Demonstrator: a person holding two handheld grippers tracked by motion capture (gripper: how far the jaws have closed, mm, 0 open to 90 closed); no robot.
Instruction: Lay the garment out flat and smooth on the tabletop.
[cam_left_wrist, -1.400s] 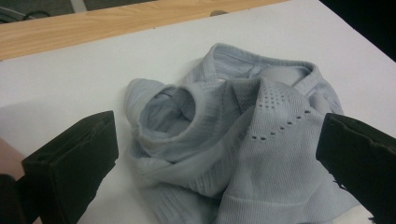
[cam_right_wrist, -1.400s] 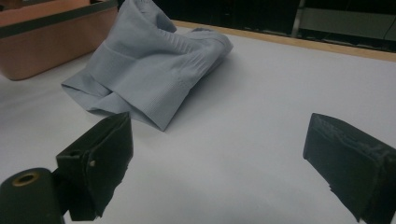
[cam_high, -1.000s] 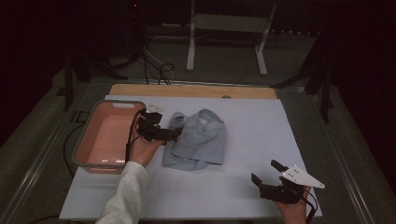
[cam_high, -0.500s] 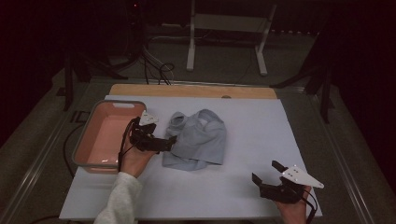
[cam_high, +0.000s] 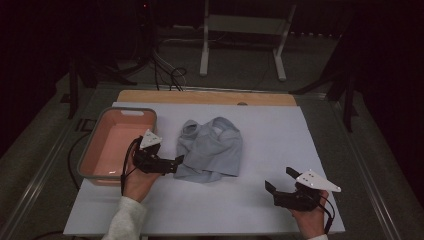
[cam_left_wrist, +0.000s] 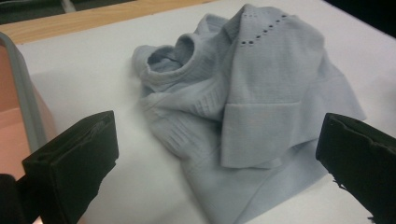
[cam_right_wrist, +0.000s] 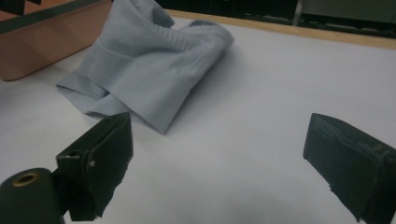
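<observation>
The left gripper (cam_high: 176, 161) is holding its jaws spread wide, pinching nothing, with the tips just beside the near-left edge of a crumpled pale blue sweater (cam_high: 211, 149). Compared with a second ago it is sitting lower and nearer the person — it has been drawing back from the garment's upper left side to this near corner, and the sweater's outline is looking slightly resettled. That is suggesting a fresh approach for a grasp at the hem rather than a grip already made.

The right gripper (cam_high: 281, 184) is resting near the front right of the white table cover (cam_high: 280, 130), jaws also spread and empty, well apart from the sweater and unchanged.

The left gripper view is showing details lost from above — the ribbed neck opening (cam_left_wrist: 168, 58), a row of small eyelet holes, and a folded panel lying on top. The right gripper view is showing the sweater (cam_right_wrist: 144, 65) from its far side. The high view alone is giving the layout: the pink plastic tub (cam_high: 116, 141) is standing just left of the left hand (cam_high: 137, 182), empty.
</observation>
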